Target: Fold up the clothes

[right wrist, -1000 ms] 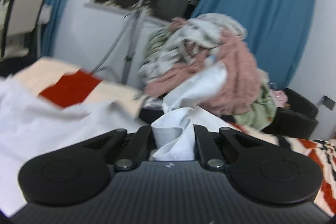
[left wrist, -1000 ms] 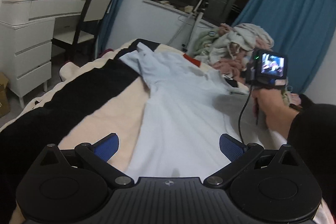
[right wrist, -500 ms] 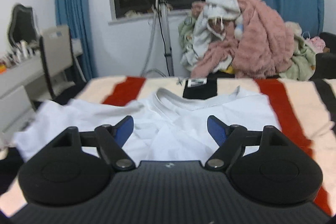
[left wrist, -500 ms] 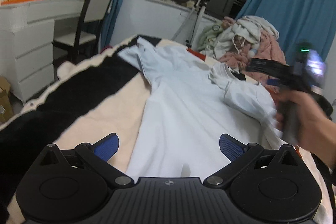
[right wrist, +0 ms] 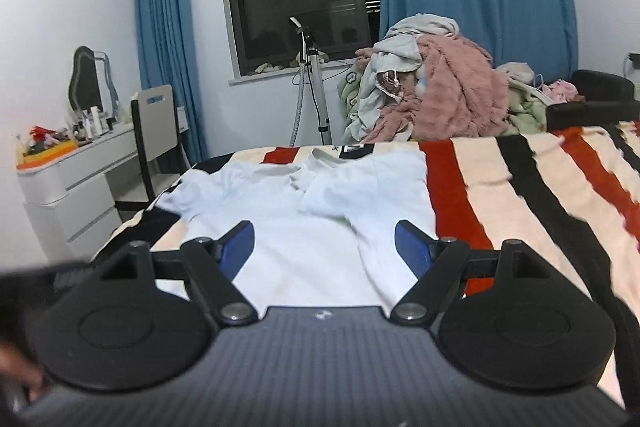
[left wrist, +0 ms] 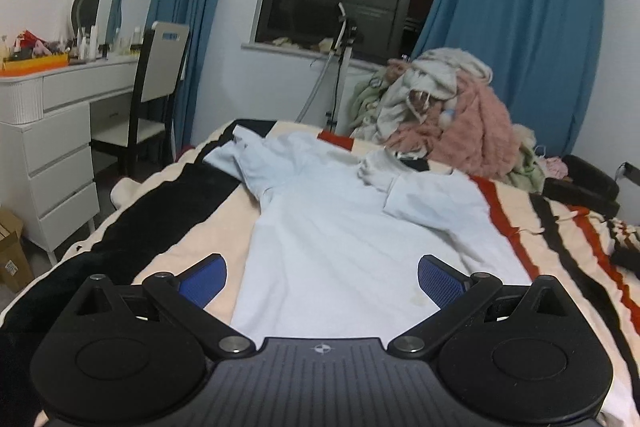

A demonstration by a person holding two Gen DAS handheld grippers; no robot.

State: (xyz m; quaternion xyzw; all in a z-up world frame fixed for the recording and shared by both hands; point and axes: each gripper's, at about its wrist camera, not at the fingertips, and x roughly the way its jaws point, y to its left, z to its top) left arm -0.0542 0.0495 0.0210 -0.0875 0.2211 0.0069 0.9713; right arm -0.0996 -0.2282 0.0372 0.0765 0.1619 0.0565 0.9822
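Observation:
A pale blue-white T-shirt (left wrist: 336, 227) lies spread on the striped blanket (left wrist: 560, 227), collar toward the far end. Its right sleeve (left wrist: 432, 203) is folded in over the body; the left sleeve (left wrist: 240, 163) lies out to the side. My left gripper (left wrist: 320, 277) hovers open above the shirt's lower half, nothing between its blue pads. In the right wrist view the same shirt (right wrist: 320, 211) lies ahead, and my right gripper (right wrist: 324, 247) is open over its lower part, holding nothing.
A heap of pink and grey clothes (left wrist: 448, 119) is piled beyond the bed's far end, next to a garment steamer pole (left wrist: 340, 75). A white dresser (left wrist: 52, 131) and chair (left wrist: 156, 83) stand left of the bed. The blanket (right wrist: 540, 195) stretches to the right.
The right gripper let go of the sleeve it held, leaving it folded over the shirt, then drew back toward the shirt's lower part. It left the left wrist view. The left gripper stayed open.

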